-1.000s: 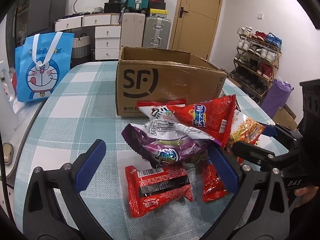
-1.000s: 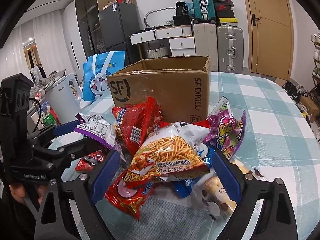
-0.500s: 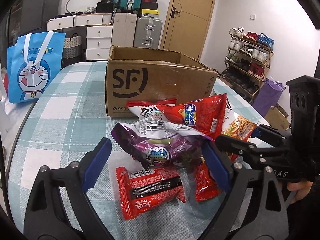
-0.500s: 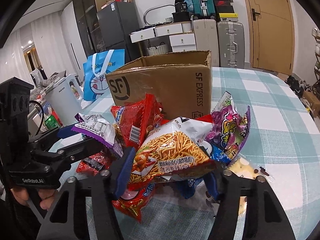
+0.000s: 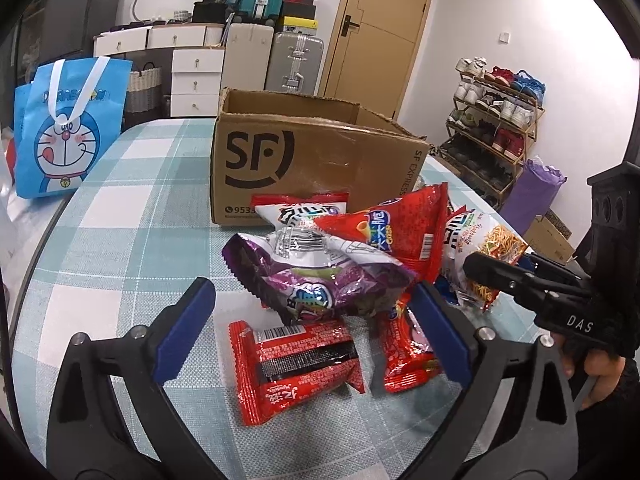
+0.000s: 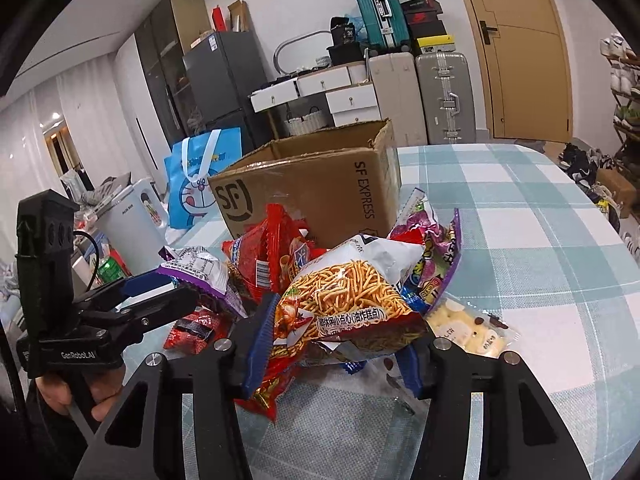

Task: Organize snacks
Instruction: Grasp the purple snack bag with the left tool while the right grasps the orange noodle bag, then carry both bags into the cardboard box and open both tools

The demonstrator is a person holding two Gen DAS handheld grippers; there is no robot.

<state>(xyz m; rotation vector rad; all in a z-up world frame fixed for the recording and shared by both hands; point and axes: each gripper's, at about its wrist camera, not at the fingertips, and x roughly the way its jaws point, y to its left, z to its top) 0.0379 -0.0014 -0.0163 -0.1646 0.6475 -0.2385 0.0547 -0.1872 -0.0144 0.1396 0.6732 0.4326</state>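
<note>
A pile of snack bags lies in front of an open SF cardboard box [image 5: 316,168] on the checked table. My right gripper [image 6: 336,340] is shut on the noodle-snack bag [image 6: 352,296], one pad on each side of it; the bag also shows in the left wrist view [image 5: 484,256]. My left gripper [image 5: 312,332] is open, its pads either side of a red and black packet [image 5: 296,364], just below a purple bag [image 5: 320,280]. A red chip bag [image 5: 388,232] leans on the pile. The box also shows in the right wrist view [image 6: 320,192].
A blue Doraemon bag [image 5: 68,128] stands at the table's left edge. A biscuit packet [image 6: 468,328] and a purple candy bag [image 6: 436,256] lie right of the pile. Suitcases, drawers and a shoe rack [image 5: 492,128] stand behind the table.
My right gripper has closed from wide open onto the noodle-snack bag. My left gripper has stayed open and edged forward toward the pile.
</note>
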